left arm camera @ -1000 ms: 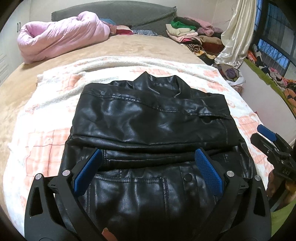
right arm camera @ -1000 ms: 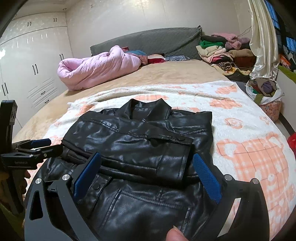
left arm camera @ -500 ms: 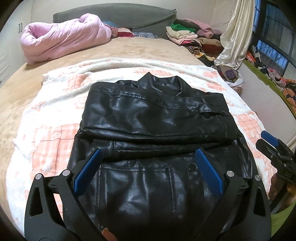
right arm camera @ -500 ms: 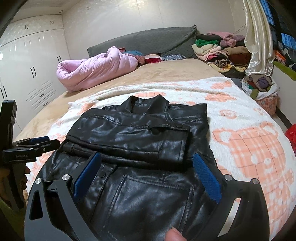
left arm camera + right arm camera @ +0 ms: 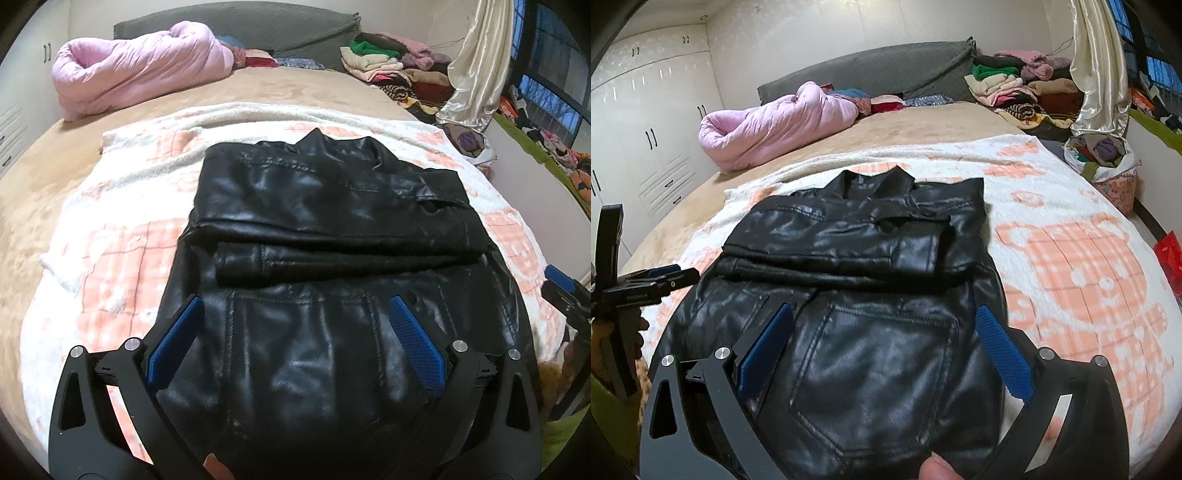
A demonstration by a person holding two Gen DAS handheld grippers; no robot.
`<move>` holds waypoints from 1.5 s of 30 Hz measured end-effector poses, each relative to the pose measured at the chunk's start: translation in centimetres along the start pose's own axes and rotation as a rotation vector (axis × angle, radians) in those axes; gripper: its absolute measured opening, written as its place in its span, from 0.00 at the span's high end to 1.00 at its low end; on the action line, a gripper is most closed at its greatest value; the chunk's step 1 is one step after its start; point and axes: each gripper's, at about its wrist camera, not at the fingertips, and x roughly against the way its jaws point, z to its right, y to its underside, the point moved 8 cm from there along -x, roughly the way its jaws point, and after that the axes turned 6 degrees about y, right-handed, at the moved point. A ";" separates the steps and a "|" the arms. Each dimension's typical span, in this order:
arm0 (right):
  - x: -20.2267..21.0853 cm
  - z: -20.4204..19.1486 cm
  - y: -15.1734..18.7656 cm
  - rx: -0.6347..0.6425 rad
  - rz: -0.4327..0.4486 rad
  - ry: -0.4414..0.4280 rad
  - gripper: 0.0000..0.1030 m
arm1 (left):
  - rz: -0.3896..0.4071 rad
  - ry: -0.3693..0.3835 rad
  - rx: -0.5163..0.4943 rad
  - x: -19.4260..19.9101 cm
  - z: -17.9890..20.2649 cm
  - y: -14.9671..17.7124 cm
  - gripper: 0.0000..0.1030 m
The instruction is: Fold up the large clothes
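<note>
A black leather jacket (image 5: 325, 229) lies on the white and orange blanket (image 5: 122, 229), sleeves folded across its chest, collar at the far end. It also shows in the right wrist view (image 5: 857, 266). My left gripper (image 5: 295, 317) is open and empty above the jacket's lower hem. My right gripper (image 5: 886, 325) is open and empty above the jacket's lower pocket. The left gripper also shows at the left edge of the right wrist view (image 5: 657, 277), and the right gripper at the right edge of the left wrist view (image 5: 565, 291).
A pink quilt (image 5: 140, 77) lies rolled at the head of the bed. Folded clothes (image 5: 388, 70) are piled at the far right. A bag of clothes (image 5: 1104, 162) stands beside the bed. White wardrobes (image 5: 639, 129) line the left wall.
Both grippers have drawn back toward the jacket's hem and lowered, so the jacket looks farther away. The jacket has not moved.
</note>
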 end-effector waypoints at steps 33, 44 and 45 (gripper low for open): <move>3.2 2.9 11.0 0.012 -0.261 -0.006 0.04 | -0.134 0.060 0.191 3.8 -8.9 11.0 0.24; 2.2 3.4 13.5 0.011 -0.408 -0.037 0.05 | -0.195 0.134 0.221 3.4 -8.4 13.6 0.48; 2.2 3.2 13.7 0.028 -0.416 -0.032 0.05 | -0.198 0.138 0.225 3.5 -8.4 13.9 0.48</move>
